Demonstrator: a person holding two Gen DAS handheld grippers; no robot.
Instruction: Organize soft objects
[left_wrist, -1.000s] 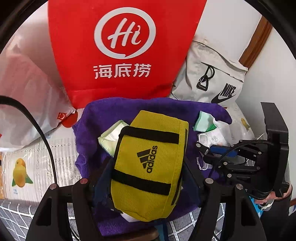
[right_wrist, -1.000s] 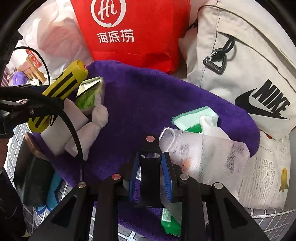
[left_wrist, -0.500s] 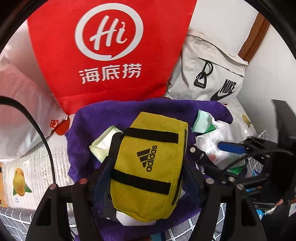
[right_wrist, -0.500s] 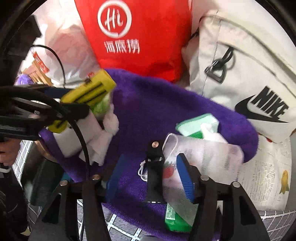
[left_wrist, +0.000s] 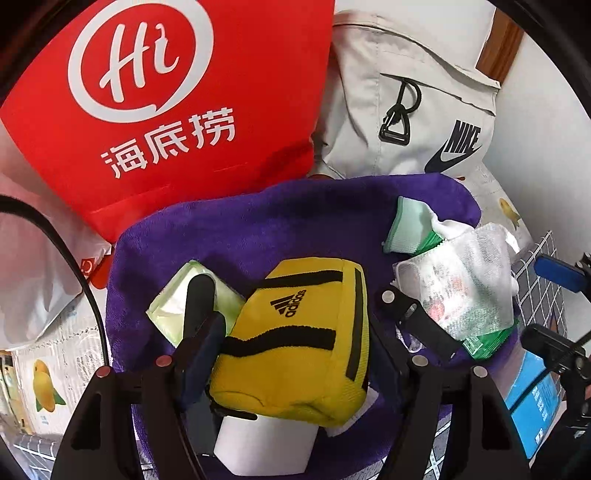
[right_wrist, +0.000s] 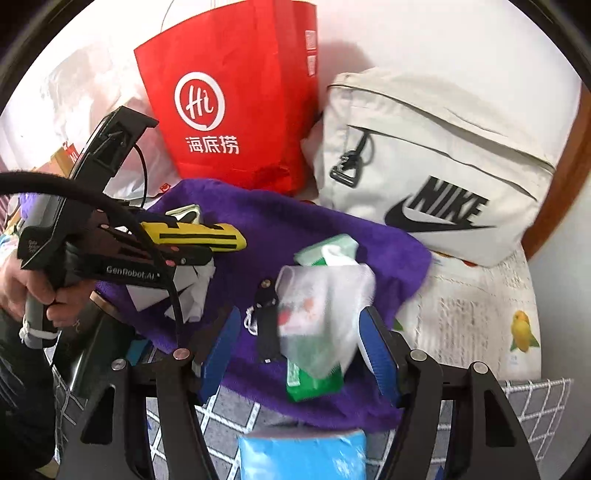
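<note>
My right fingers (right_wrist: 299, 321) stand spread, having just been opening, and nothing presses on their blue pads; between them, lying loose on the purple towel (right_wrist: 258, 221), is the white mesh pouch (right_wrist: 325, 302) with green packs (right_wrist: 314, 380) under it, and a small black tab (right_wrist: 267, 317) on a white cord beside it. Nearest to me, below those fingers, a blue packet (right_wrist: 303, 458) rests on the grey checked cover (right_wrist: 535, 398). My left fingers (left_wrist: 293, 295) pinch the yellow pouch (left_wrist: 295, 350) with black stripes and an Adidas mark, holding it above the near edge of the towel. Seen from my right side it hangs roughly level and clear of the cloth, with my bare hand (right_wrist: 22, 288) wrapped around the handle of that tool. Under the pouch sits something white and rolled (left_wrist: 266, 443), and just to its left a pale green soft pack (left_wrist: 173, 306) lies on the towel, partly behind one finger. Farther across the towel, at its right side, a mint-green pack (left_wrist: 406, 225) lies touching the mesh pouch. Beyond the towel's right edge a printed sheet (right_wrist: 480, 314) with a yellow bird covers the surface. At the back a red bag (left_wrist: 184, 110) with a white "Hi" mark stands upright, its base meeting the towel's far edge, and right beside it a beige Nike bag (right_wrist: 443, 147) leans against the white wall.
</note>
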